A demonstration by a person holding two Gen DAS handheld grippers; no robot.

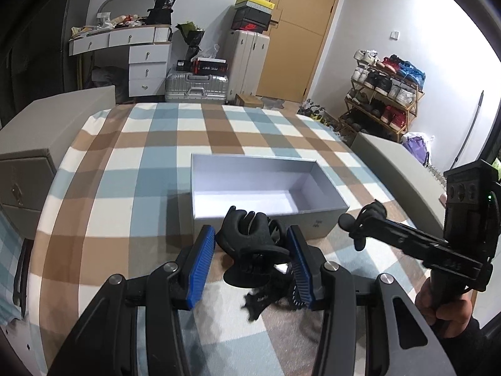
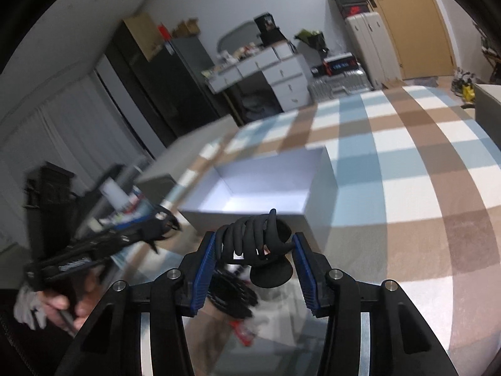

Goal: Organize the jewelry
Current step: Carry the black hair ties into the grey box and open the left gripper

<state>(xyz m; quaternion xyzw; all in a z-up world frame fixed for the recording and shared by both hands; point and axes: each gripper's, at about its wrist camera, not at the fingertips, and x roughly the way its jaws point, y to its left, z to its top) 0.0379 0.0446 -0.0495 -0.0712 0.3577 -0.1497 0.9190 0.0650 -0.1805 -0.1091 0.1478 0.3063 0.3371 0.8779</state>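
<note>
2 wrist fisheyes, close over checked bed (image 1: 150, 144), angled down; both share white box (image 1: 266, 219).

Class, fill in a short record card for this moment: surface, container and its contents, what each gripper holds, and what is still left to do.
surface: checked bedspread
container: open white box, lying on the bedspread
box contents: none visible
left gripper: fingers closed on a black claw hair clip, near the box's front wall
right gripper: fingers closed on a second black claw clip, at the box's near edge
still to do: neither clip is in the box yet
</note>
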